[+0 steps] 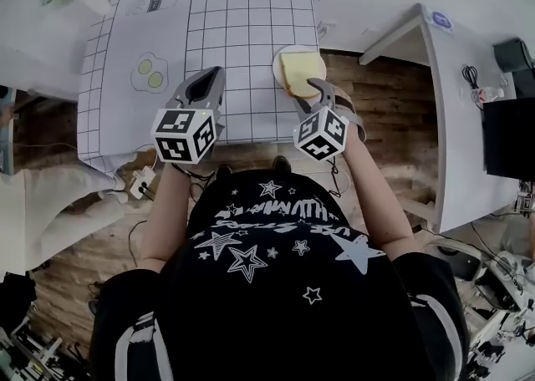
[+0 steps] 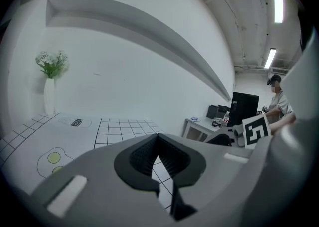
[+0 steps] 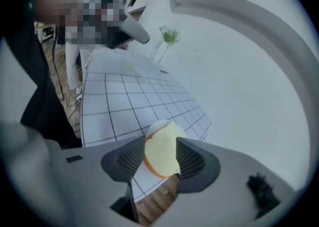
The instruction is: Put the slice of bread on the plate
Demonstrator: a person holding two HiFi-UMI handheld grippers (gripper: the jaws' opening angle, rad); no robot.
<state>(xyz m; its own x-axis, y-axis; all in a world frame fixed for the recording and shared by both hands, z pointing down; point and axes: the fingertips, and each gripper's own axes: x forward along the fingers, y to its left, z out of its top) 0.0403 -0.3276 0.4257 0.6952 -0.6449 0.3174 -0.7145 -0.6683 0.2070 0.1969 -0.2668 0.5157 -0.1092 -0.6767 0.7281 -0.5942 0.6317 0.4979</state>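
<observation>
Bread (image 1: 301, 68) on plate (image 1: 277, 65), beneath right tongs (image 1: 320, 88)

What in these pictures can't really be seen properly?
Plate: head view, mostly covered by the bread slice; near edge hidden by the right gripper.
Printed label on the mat: head view, too small to read.
Bread slice's sides: right gripper view, partly behind the open jaws.
</observation>
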